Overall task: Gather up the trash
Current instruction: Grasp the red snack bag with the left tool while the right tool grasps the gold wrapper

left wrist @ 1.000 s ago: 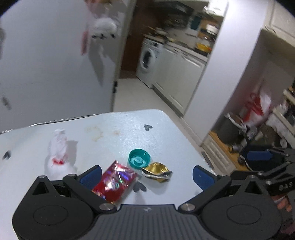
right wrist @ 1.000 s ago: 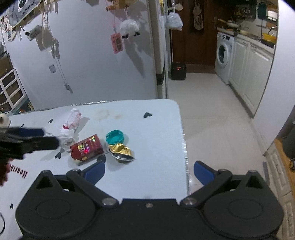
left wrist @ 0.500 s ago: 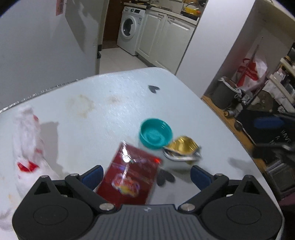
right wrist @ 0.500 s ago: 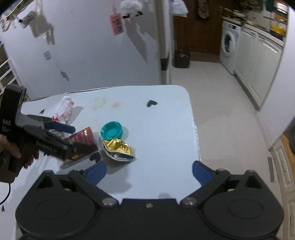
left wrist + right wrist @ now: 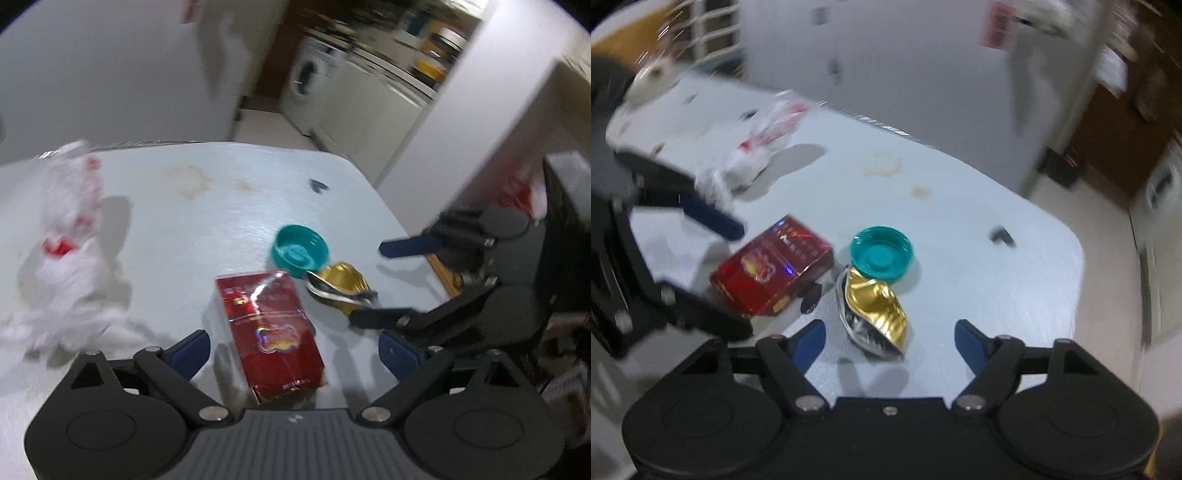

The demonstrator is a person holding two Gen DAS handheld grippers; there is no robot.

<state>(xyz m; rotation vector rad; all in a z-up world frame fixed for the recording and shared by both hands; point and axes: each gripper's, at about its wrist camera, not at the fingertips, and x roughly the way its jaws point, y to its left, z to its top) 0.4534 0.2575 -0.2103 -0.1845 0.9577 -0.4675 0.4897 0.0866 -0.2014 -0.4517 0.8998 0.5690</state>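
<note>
1. The left gripper hangs low over the bench with its jaws spread wide. They have just been closing a little, and the red packet lies between the blue pads without either pad pressing on it. That straddle reads as a line-up for a pinch across the packet's narrow sides.

2. The right gripper is also parted, its jaws having just been closing by a good deal. The crushed gold foil cup sits between its fingertips, untouched as far as the blur lets me judge. Each gripper seems to take the piece nearest its own side, so the two do not cross.

3. Just beyond the foil cup, and touching it, lies the teal bottle cap, open side up. The packet lies just beside both, so the three form one tight cluster near the bench's rounded right-hand corner.

4. Farther toward the back edge, well apart from the cluster, lies a crumpled white tissue with red marks. It is soft and loose, and would probably need a deeper bite than the stiff packet.

5. The pale bench shows faint brownish stains near its back edge. No bin is visible in either view, so nothing has been collected yet.
</note>
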